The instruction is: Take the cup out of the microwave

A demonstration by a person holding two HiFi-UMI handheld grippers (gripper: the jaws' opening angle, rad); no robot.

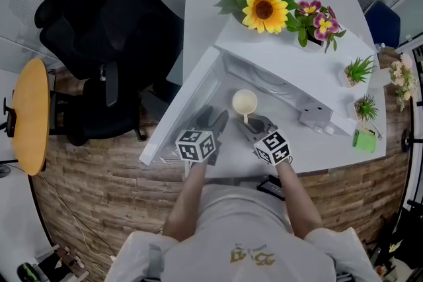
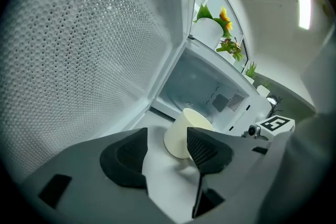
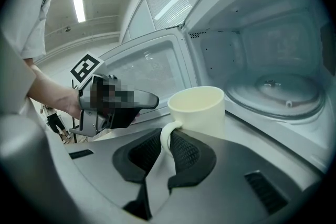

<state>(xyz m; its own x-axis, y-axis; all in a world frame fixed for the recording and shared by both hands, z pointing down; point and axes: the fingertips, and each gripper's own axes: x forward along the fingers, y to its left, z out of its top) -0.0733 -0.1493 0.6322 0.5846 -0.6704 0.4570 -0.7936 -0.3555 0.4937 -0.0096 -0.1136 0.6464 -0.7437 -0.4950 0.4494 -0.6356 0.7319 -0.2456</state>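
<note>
Right gripper view: the cup (image 3: 197, 107) is seen standing just outside the microwave (image 3: 273, 34), before its open mouth. Its handle is clamped between the jaws of the right gripper (image 3: 165, 140). The left gripper (image 2: 167, 139) is held agape and empty beside the microwave's open door (image 2: 79, 50). Removal is judged nearly done; only letting go remains.

Both forearms reach forward from the torso at 6 o'clock. The left gripper (image 1: 214, 115) angles toward 1 o'clock, tipped slightly downward, its jaws wide apart and empty. The right gripper (image 1: 254, 124) angles toward 11 o'clock, its jaws drawn narrow on the handle of the cup (image 1: 244, 102).
</note>
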